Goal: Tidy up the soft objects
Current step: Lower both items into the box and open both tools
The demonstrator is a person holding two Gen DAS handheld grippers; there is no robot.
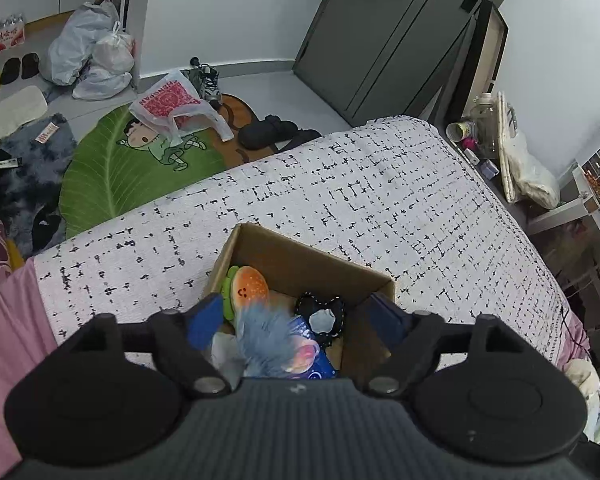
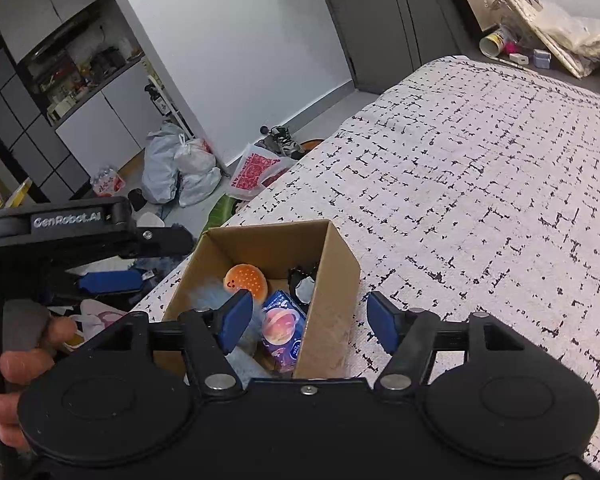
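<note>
Soft toys [image 1: 266,340] sit in the cardboard box [image 1: 300,258] between the wide, empty left jaws; lifting carelessly, the right jaws, also wide and straddling the box wall, could tip it.

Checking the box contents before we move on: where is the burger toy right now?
The burger toy lies inside the cardboard box on the bed, at its far left corner in the left wrist view, beside the fluffy blue toy.

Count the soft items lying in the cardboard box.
4 visible in the cardboard box: a burger plush at the far left, a blue furry toy near it, a planet-print blue pouch in the middle, a black heart-shaped piece at the far right. More may be hidden underneath.
</note>
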